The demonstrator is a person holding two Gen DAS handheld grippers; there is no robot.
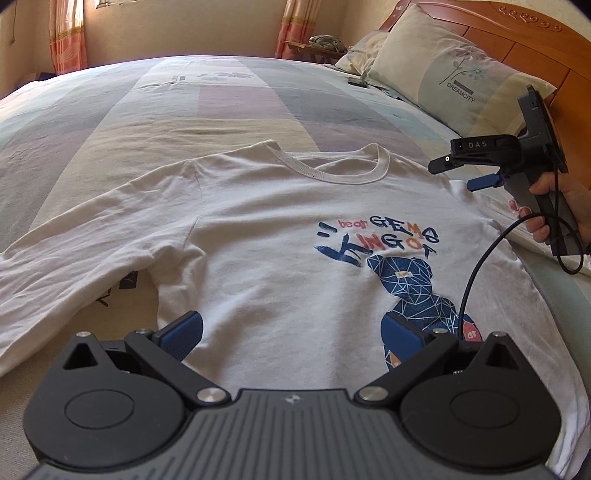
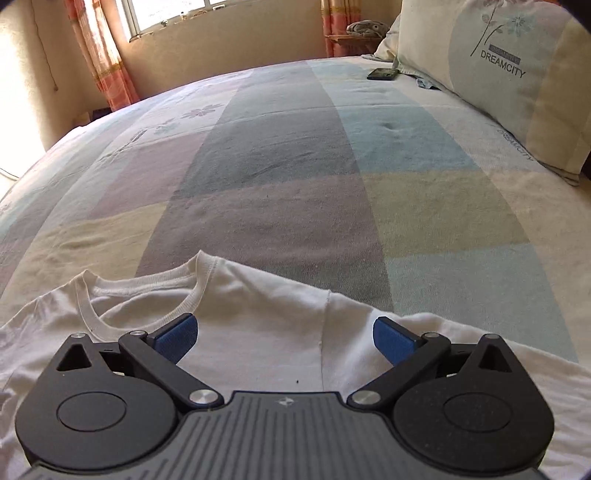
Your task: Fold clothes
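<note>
Hovering low over a white long-sleeved shirt [image 1: 266,236], left gripper [image 1: 291,334] spread wide, blue ribbed pads [image 1: 183,334] well apart and holding nothing. Directly beneath and ahead of those fingers, soft creased cotton spread flat, front up, on a bedspread [image 1: 221,96] of pastel patchwork blocks. Just ahead and to the right of the tool, a printed blue faceted bear [image 1: 410,284] under red and blue lettering; farther ahead, a ribbed round collar [image 1: 332,171]. Off to the left, one sleeve [image 1: 74,251] stretched out and wrinkled. Ahead right, over the shirt's far shoulder, right gripper [image 1: 454,171] gripped by a hand [image 1: 554,206], a black cable looping down from it. From its own camera, right gripper [image 2: 284,338] likewise gaping wide, empty, poised above the shoulder seam [image 2: 325,332], collar to its left. Beyond, toward the far right, a plump pale pillow [image 2: 498,74] printed with flowers and "DREAMCITY", a dark flat phone [image 2: 382,74] lying just beside it. Farthest off, a carved wooden headboard [image 1: 517,33] and orange curtains [image 2: 107,55] by a window.
</note>
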